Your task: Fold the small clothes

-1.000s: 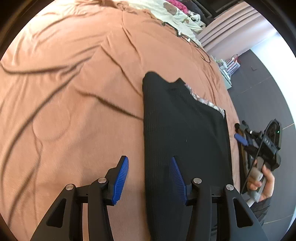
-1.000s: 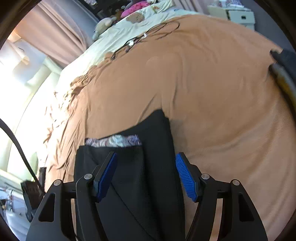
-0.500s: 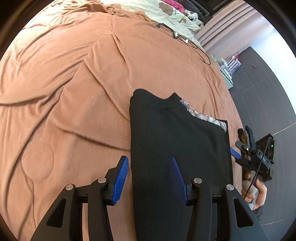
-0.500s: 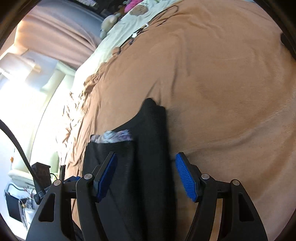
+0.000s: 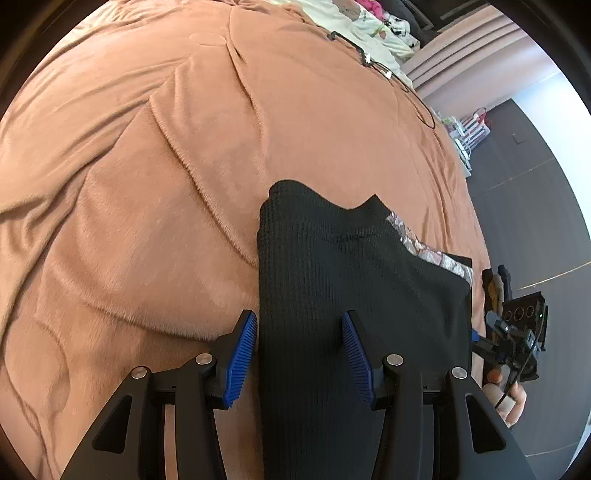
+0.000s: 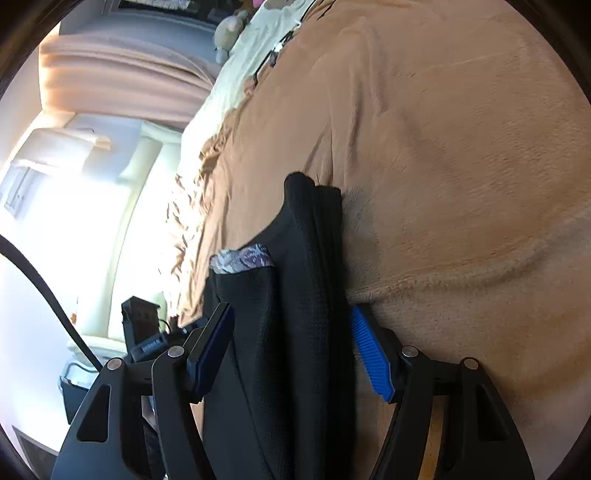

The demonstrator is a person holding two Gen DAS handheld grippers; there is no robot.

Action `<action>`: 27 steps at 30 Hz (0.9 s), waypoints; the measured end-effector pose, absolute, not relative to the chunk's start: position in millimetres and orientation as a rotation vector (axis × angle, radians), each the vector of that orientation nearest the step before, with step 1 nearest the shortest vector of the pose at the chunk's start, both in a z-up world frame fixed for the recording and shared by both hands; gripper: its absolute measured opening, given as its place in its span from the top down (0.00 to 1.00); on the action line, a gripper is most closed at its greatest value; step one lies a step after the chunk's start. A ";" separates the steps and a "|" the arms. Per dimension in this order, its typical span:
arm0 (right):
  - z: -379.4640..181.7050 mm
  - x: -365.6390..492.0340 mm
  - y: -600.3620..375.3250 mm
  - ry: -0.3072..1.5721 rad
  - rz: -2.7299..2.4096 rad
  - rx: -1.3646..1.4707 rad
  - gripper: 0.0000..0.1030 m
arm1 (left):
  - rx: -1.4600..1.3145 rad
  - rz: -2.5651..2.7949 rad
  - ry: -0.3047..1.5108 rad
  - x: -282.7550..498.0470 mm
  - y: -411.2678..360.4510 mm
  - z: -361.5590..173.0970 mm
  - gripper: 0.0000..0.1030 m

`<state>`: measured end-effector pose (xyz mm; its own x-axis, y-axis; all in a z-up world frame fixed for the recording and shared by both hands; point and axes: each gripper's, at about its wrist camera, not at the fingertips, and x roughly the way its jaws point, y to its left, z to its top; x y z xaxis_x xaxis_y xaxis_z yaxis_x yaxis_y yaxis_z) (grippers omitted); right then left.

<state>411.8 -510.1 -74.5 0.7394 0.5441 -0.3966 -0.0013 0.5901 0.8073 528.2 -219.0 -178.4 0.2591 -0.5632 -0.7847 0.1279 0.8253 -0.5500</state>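
Observation:
A black ribbed garment (image 5: 351, 288), folded into a long strip with a patterned lining (image 5: 424, 254) showing at its far right corner, lies on the brown blanket (image 5: 184, 147). My left gripper (image 5: 299, 350) is open just above the garment's near left edge, which runs between its fingers. In the right wrist view the same garment (image 6: 303, 295) looks narrow and layered, with its lining (image 6: 243, 256) on the left. My right gripper (image 6: 291, 350) stands open astride it, low to the blanket (image 6: 461, 147). In the left wrist view the right gripper (image 5: 517, 332) sits at the bed's right edge, held by a hand.
Cables (image 5: 369, 59) and a pale sheet with soft toys (image 5: 373, 22) lie at the far end of the bed. Curtains (image 6: 122, 81) and a bright window are to the left in the right wrist view. A dark floor (image 5: 535, 184) runs beyond the bed's right edge.
Both grippers have come lower and closer to the garment. The right wrist view has rolled and dropped toward the blanket, so the garment now looks narrower. Both stayed open.

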 end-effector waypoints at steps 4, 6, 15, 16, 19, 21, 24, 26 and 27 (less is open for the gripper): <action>-75.4 419.9 -510.4 0.697 0.377 0.886 0.38 | -0.418 -0.502 1.231 536.1 -223.3 -180.3 0.56; -75.4 427.6 -507.5 0.713 0.381 0.881 0.38 | -0.428 -0.500 1.234 539.8 -224.8 -182.5 0.59; -68.2 452.5 -500.4 0.738 0.433 0.828 0.38 | -0.496 -0.509 1.222 556.2 -228.8 -189.2 0.62; -66.9 455.4 -498.3 0.744 0.427 0.813 0.38 | -0.501 -0.507 1.221 557.5 -230.2 -189.1 0.62; -60.0 463.4 -487.8 0.762 0.394 0.742 0.42 | -0.511 -0.490 1.219 561.6 -232.3 -190.5 0.67; -58.8 467.0 -485.0 0.782 0.341 0.705 0.65 | -0.492 -0.468 1.215 563.0 -235.7 -188.8 0.75; -60.5 466.1 -491.7 0.786 0.302 0.732 0.80 | -0.497 -0.468 1.205 561.7 -238.6 -185.3 0.90; -53.2 461.8 -489.8 0.775 0.288 0.698 0.85 | -0.506 -0.470 1.190 558.8 -238.2 -179.4 0.92; -48.9 459.0 -487.9 0.765 0.287 0.681 0.87 | -0.504 -0.474 1.181 557.5 -238.3 -175.9 0.93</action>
<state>459.0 -487.9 -48.9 0.6969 0.4723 -0.5396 0.0012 0.7517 0.6595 557.5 -238.3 -175.9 0.3089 -0.5928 -0.7438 0.0851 0.7961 -0.5991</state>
